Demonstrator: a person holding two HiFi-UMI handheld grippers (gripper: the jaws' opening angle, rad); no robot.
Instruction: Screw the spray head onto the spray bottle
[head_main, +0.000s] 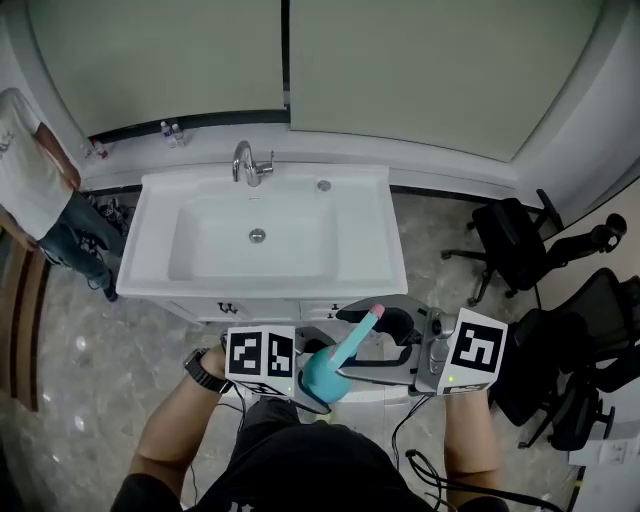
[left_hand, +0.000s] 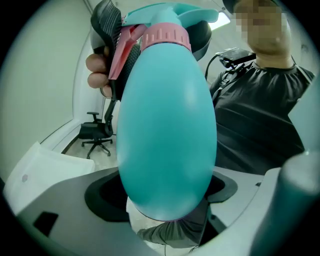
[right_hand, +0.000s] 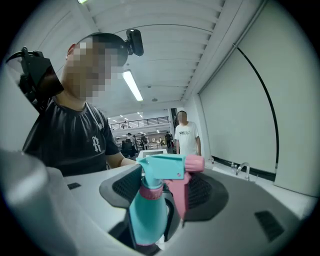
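A teal spray bottle (head_main: 320, 378) is held tilted in front of the person, its teal spray head (head_main: 362, 325) with pink nozzle and trigger on the neck. A pink collar (left_hand: 165, 37) joins head and body. My left gripper (head_main: 312, 388) is shut on the bottle's lower body, which fills the left gripper view (left_hand: 165, 130). My right gripper (head_main: 385, 338) is shut on the spray head (right_hand: 164, 170), with its dark pads (right_hand: 127, 187) on either side. The pink trigger (right_hand: 177, 197) hangs between them.
A white sink (head_main: 160, 255) with a chrome faucet (head_main: 250, 165) lies straight ahead below. Black office chairs (head_main: 520, 245) stand at the right. Another person (head_main: 30, 180) stands at the far left. Small bottles (head_main: 172, 132) sit on the ledge behind the sink.
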